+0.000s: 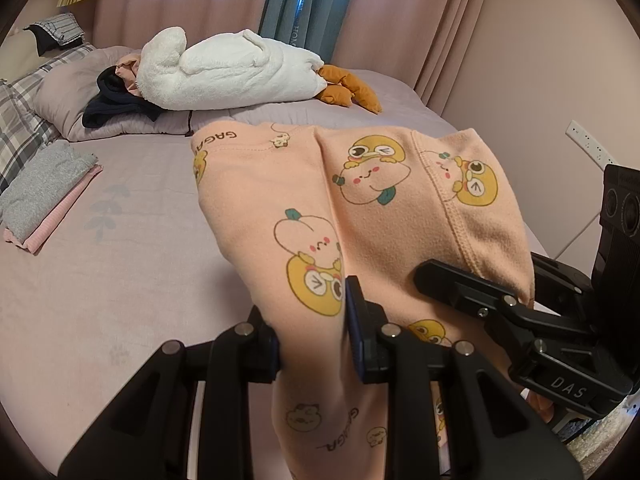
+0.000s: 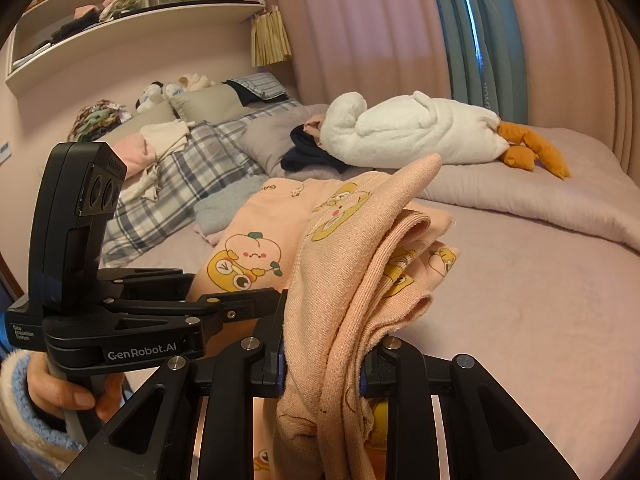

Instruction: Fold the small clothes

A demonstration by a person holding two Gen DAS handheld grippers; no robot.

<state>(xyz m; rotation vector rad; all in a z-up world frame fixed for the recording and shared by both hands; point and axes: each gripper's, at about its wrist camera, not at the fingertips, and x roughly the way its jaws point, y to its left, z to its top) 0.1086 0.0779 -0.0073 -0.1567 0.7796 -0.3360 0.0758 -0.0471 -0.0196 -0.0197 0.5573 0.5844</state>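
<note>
A small peach garment [image 1: 372, 208] with cartoon prints is held up over the bed, folded over itself. My left gripper [image 1: 314, 344] is shut on its near edge. My right gripper [image 2: 322, 364] is shut on a bunched layered edge of the same garment [image 2: 360, 280]. The right gripper's body [image 1: 532, 320] shows at the right of the left wrist view. The left gripper's body [image 2: 120, 320] shows at the left of the right wrist view, close beside the right one. The far part of the garment drapes toward the bed.
The pale pink bed sheet [image 1: 120, 280] lies below. A folded grey and pink stack [image 1: 48, 196] sits at the left. A white plush goose [image 1: 224, 68], dark clothes [image 1: 116, 104], plaid pillows [image 2: 192, 160] and a quilt [image 2: 520, 192] lie at the bed's far side.
</note>
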